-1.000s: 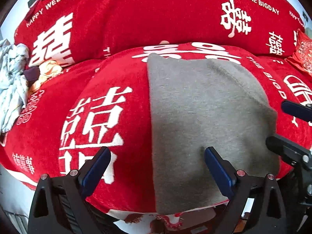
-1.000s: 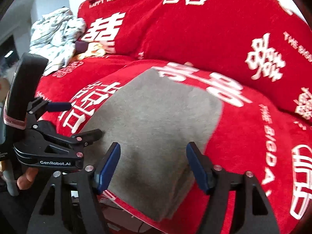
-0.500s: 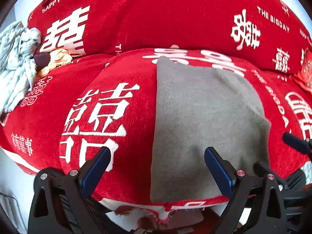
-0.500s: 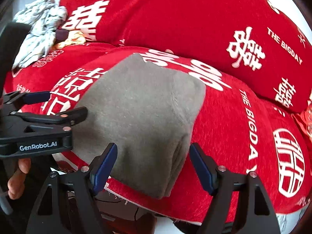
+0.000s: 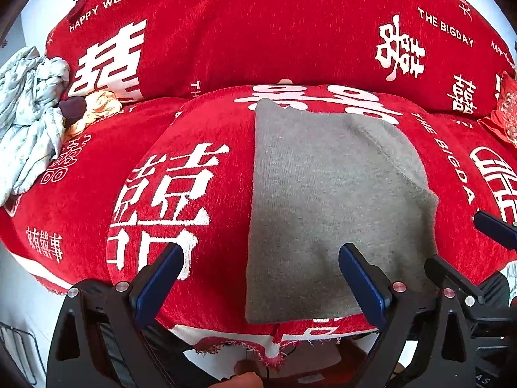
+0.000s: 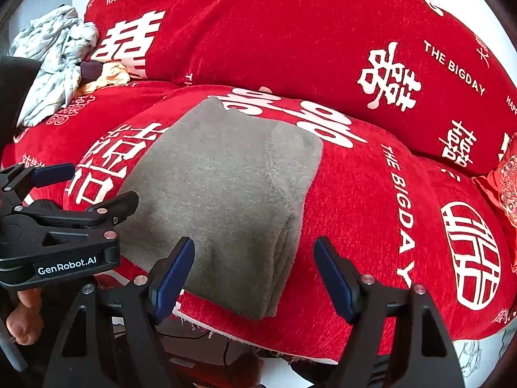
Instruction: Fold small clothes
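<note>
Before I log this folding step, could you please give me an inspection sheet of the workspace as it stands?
Surface: red sofa cover with white lettering, draped over seat and backrest, frayed at the front hem.
Job's things: grey garment lies folded flat on the seat cushion, near edge at the cushion front.
Clutter: pale crumpled cloth, an orange cloth and a dark item at the far left; a red embroidered cushion at the right.
Grippers: left gripper and right gripper both open, holding nothing, at the garment's near edge.
Cables: dark cable below the cushion front.
Surroundings: pale wall behind.
</note>
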Available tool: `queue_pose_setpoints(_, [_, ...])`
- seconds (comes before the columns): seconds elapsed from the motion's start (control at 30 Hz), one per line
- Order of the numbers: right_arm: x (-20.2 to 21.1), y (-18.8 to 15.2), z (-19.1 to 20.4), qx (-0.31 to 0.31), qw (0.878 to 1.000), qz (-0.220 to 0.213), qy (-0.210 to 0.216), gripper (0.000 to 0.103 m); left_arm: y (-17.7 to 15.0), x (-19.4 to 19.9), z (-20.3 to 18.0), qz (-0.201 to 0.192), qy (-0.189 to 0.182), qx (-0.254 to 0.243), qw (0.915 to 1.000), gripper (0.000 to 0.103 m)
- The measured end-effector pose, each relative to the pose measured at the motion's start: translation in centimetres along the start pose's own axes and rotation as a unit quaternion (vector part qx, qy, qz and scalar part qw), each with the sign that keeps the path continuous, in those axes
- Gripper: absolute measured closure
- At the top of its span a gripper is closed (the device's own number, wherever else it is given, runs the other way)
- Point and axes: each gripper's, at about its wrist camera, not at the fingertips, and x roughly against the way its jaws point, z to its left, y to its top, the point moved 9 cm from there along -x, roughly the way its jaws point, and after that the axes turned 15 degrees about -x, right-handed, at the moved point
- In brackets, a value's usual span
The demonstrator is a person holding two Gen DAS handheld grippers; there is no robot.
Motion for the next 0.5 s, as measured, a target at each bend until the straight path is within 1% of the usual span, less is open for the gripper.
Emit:
queue_pose_setpoints(0.2, [0.27,-0.01,0.37,0.005,1.000,-0.003,0.001,0.024,-0.10,0.17,0.05,-0.001,-0.003,0.002,1.0000,0.006])
queue_pose_setpoints(0.5, [0.65,0.13,0.24,0.004,1.000,-0.006,0.002,0.024,0.08,0.76,0.04,-0.008,0.007,-0.002,0.9999,0.006])
